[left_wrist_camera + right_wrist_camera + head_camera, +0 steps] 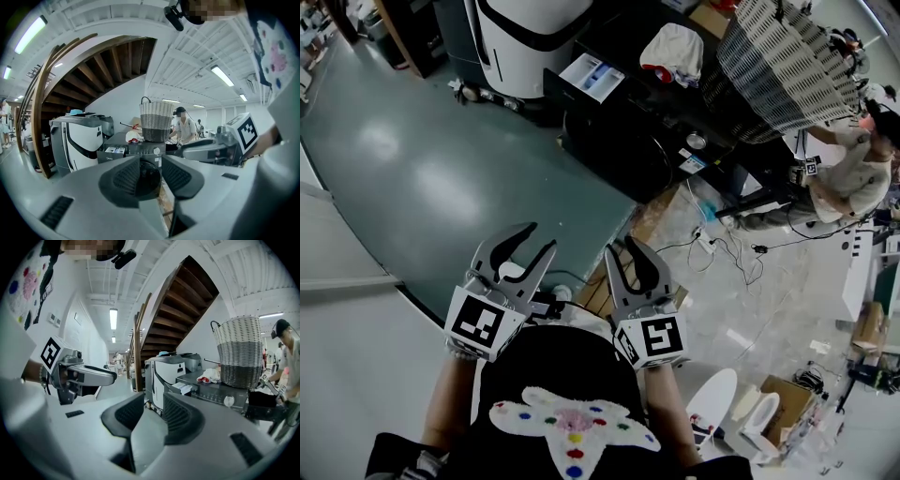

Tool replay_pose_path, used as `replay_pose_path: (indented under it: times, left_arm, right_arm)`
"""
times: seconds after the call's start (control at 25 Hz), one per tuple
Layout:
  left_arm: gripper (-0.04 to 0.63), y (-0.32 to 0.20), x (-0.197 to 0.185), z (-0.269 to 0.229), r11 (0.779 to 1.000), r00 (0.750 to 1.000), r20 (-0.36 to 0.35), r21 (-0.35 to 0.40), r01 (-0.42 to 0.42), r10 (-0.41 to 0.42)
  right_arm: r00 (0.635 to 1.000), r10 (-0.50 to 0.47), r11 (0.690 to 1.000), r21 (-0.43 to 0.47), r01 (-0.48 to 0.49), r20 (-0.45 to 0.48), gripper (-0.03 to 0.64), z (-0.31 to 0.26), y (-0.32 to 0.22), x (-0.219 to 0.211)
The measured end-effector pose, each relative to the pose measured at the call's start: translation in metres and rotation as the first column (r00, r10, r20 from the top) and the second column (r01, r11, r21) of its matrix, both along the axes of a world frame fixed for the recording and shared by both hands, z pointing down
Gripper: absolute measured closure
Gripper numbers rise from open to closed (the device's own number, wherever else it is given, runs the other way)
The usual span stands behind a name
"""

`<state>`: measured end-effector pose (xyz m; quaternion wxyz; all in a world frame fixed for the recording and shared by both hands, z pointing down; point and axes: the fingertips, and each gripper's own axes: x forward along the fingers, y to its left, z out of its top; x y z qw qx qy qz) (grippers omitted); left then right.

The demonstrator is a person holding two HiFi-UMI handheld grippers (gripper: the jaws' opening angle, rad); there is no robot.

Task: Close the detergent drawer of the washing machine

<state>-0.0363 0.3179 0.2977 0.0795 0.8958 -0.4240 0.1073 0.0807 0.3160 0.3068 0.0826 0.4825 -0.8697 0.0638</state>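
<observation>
Head view puts the open detergent drawer (592, 77) well ahead of the left hand-held gripper (543, 235) and the right hand-held gripper (620, 246). Both stand wide and empty, and the right seems slightly nearer.

your left gripper (150, 168) covers most of the washing machine (140, 151) door. the wicker basket (783, 66) runs off the head view's top edge. markings on the open detergent drawer (592, 77) are too small to read.

The person holds the left gripper (542, 238) and the right gripper (620, 246) side by side, close in front of the body. Both point forward, jaws apart, nothing between them.
</observation>
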Motion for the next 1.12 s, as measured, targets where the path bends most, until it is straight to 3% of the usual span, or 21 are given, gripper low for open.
replay_pose_path:
  times: [0.44, 0.56, 1.12]
  left_arm:
    - [0.451, 0.003, 0.012, -0.012, 0.999, 0.999, 0.003, 0.036, -0.039, 0.039]
    - [0.451, -0.001, 0.012, -0.009, 0.999, 0.999, 0.004, 0.016, -0.051, 0.051]
    - [0.451, -0.071, 0.026, -0.004, 0.993, 0.993, -0.006, -0.006, -0.121, 0.121]
  right_arm:
    - [1.0, 0.025, 1.0, 0.006, -0.025, 0.008, 0.505, -0.003, 0.009, 0.006]
    - [0.999, 0.039, 0.999, 0.006, -0.039, 0.008, 0.505, -0.003, 0.006, 0.008]
    - [0.991, 0.132, 0.991, -0.012, -0.132, -0.035, 0.505, -0.001, -0.058, 0.035]
